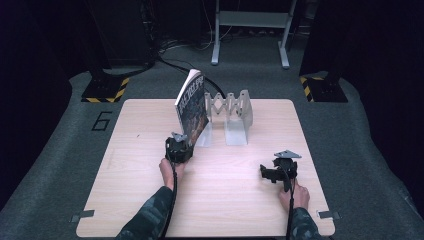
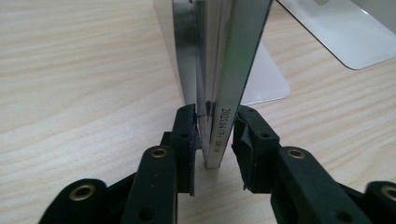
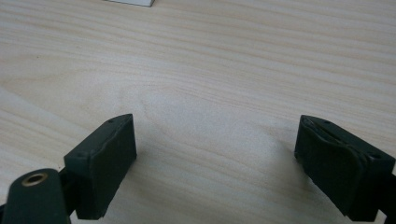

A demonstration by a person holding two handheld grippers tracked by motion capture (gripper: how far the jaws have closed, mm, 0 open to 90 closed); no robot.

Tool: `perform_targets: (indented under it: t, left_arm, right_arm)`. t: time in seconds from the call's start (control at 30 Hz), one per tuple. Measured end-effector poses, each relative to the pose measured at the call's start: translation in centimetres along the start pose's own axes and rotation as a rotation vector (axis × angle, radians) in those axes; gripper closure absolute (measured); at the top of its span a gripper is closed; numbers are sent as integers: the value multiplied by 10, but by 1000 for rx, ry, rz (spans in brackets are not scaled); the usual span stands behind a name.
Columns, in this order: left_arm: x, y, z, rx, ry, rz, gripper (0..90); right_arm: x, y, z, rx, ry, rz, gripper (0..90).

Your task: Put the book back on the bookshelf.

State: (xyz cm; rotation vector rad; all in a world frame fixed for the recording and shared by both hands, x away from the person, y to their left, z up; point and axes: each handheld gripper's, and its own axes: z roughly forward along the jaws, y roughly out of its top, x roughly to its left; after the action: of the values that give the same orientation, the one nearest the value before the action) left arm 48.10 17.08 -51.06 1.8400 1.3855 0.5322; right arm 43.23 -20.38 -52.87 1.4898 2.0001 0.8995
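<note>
The left gripper (image 1: 186,142) is at the near lower corner of a book (image 1: 192,104) that stands upright on the wooden table (image 1: 150,200), left of centre and towards the far side. In the left gripper view the book's (image 2: 224,70) spine edge runs straight up between the two black jaws. The left pad lies against the cover; the right pad sits just beside the spine, and whether it presses cannot be told for certain, so the hold reads as a narrow pinch on the book's bottom edge. The book's foot rests on the tabletop.

Just right of the book stands a grey accordion-style book rack (image 1: 229,111), its flat base plates lying on the table; the book leans close against its left end.

The right gripper (image 1: 276,172) rests low over the table at the near right, well apart from book and rack. In the right gripper view (image 3: 215,154) its jaws are spread wide with bare wood between them.
</note>
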Motion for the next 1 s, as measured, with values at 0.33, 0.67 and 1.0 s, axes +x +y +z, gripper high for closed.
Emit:
perform_targets:
  t: [0.33,0.67,1.0]
  left_arm:
    - [1,-2,1,8,-41,-82,794]
    - [-12,-4,1,-6,-76,-107,799]
    - [-30,-3,4,-13,-122,-84,719]
  right_arm:
    - [0,0,0,0,2,-1,118]
    - [0,0,0,1,2,-1,119]
    - [1,0,0,2,2,3,118]
